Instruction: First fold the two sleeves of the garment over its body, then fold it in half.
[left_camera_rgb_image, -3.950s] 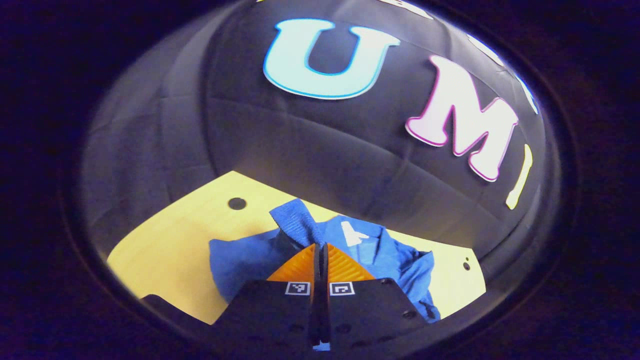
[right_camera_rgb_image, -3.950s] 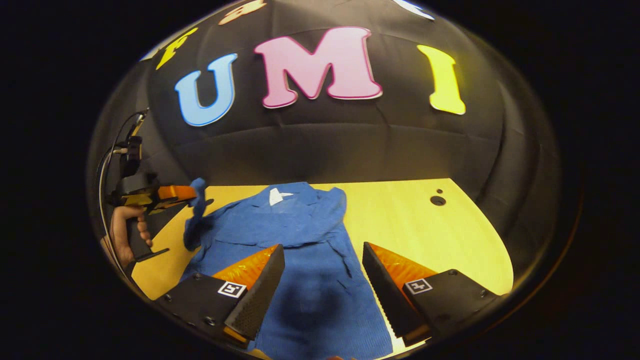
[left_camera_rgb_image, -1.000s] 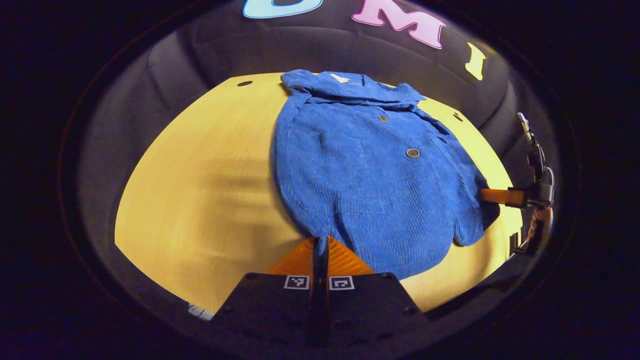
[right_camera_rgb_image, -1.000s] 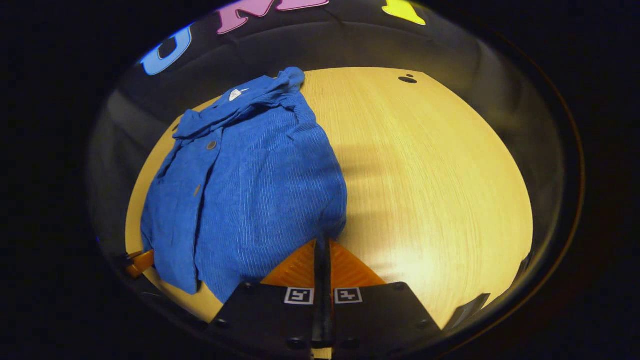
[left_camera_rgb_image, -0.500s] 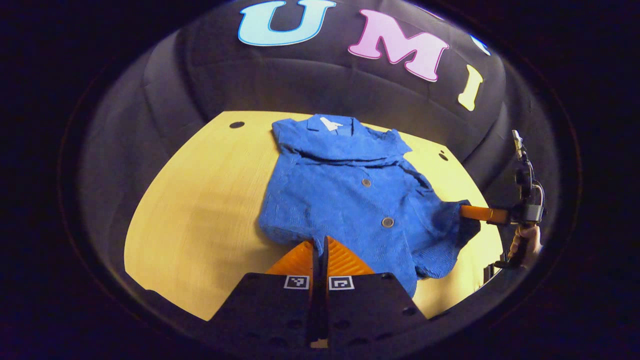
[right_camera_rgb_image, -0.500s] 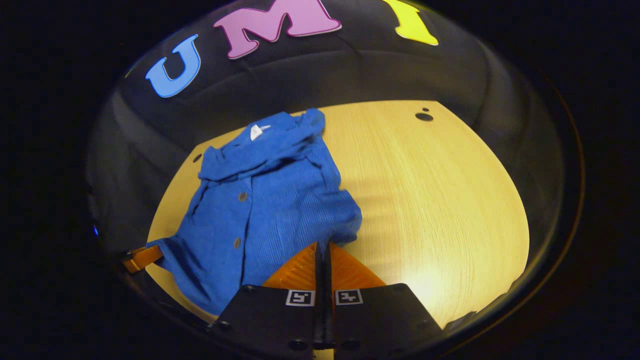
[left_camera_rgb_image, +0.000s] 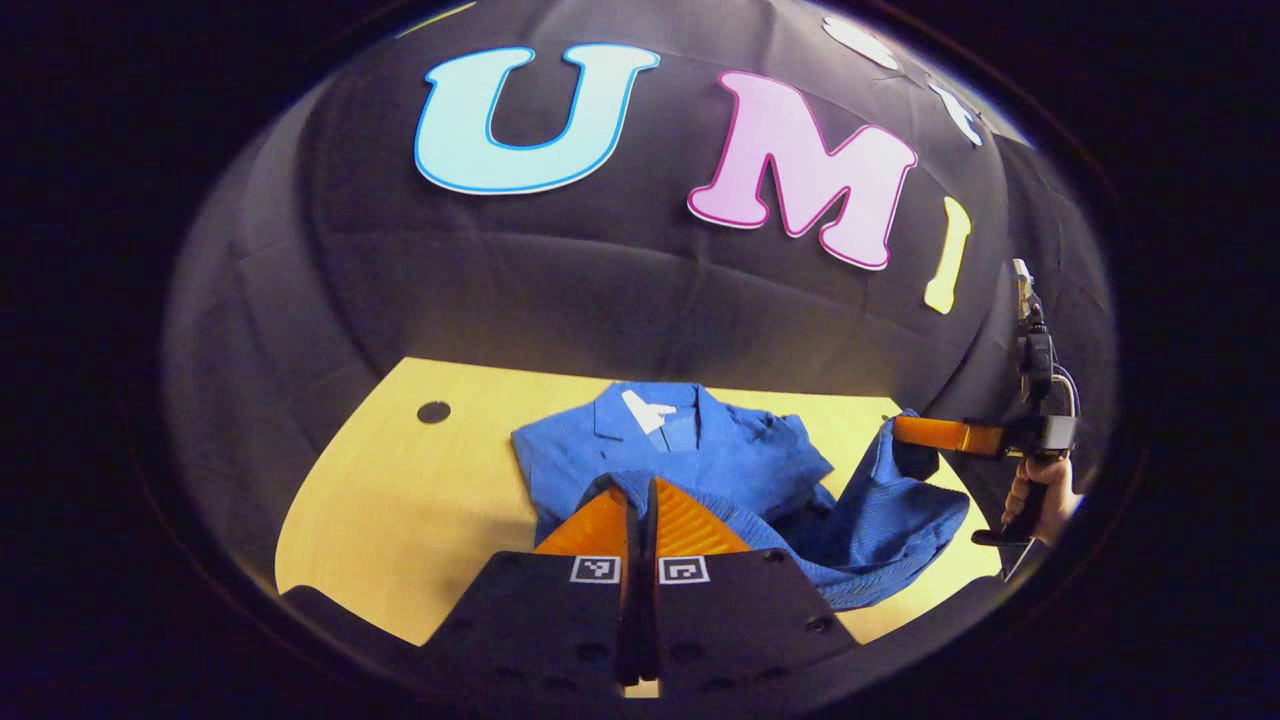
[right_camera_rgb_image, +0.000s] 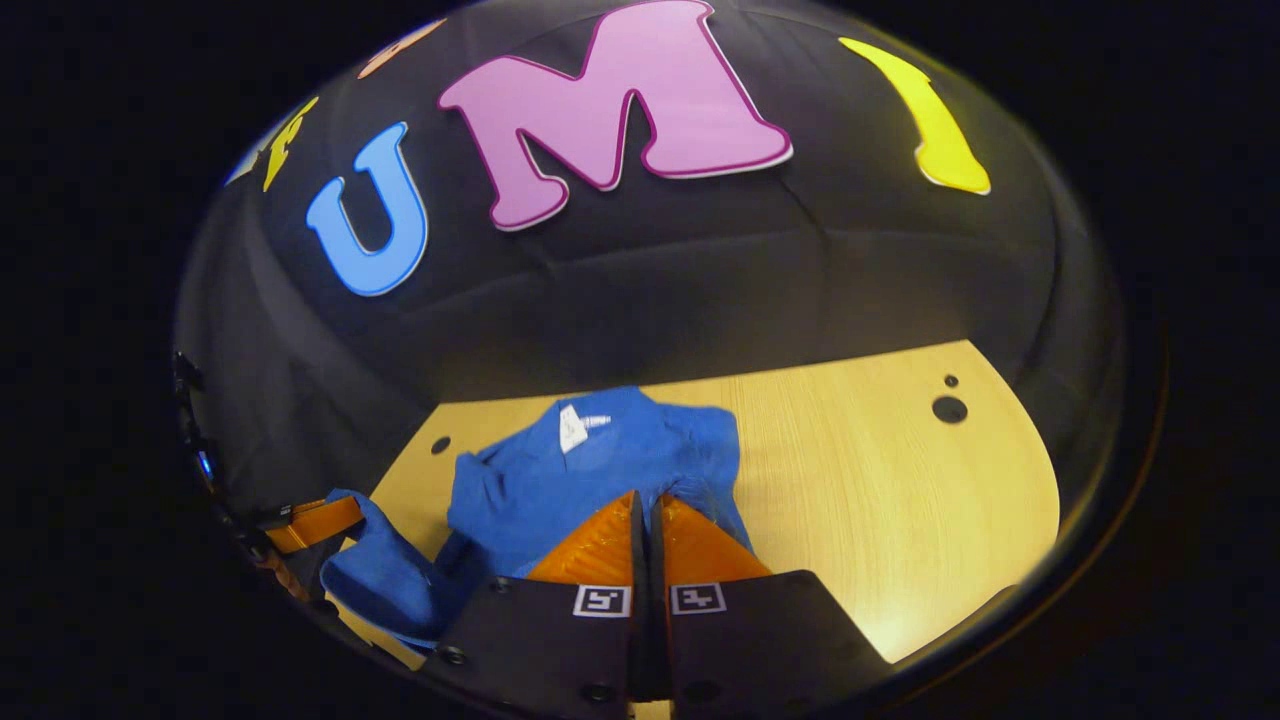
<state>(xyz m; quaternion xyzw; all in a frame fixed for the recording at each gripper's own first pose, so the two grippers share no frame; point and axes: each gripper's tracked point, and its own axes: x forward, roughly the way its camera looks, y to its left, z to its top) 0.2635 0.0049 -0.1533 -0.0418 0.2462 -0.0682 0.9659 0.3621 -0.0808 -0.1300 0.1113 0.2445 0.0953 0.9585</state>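
On the wooden table, the blue shirt is mid-fold: its hem, flat half a second ago, now rides up over the lower body toward the collar, so the final halving appears well underway, sleeves seemingly tucked. The left gripper and right gripper each pinch a hem corner, jaws closed on cloth. A hand steadies the right tool.
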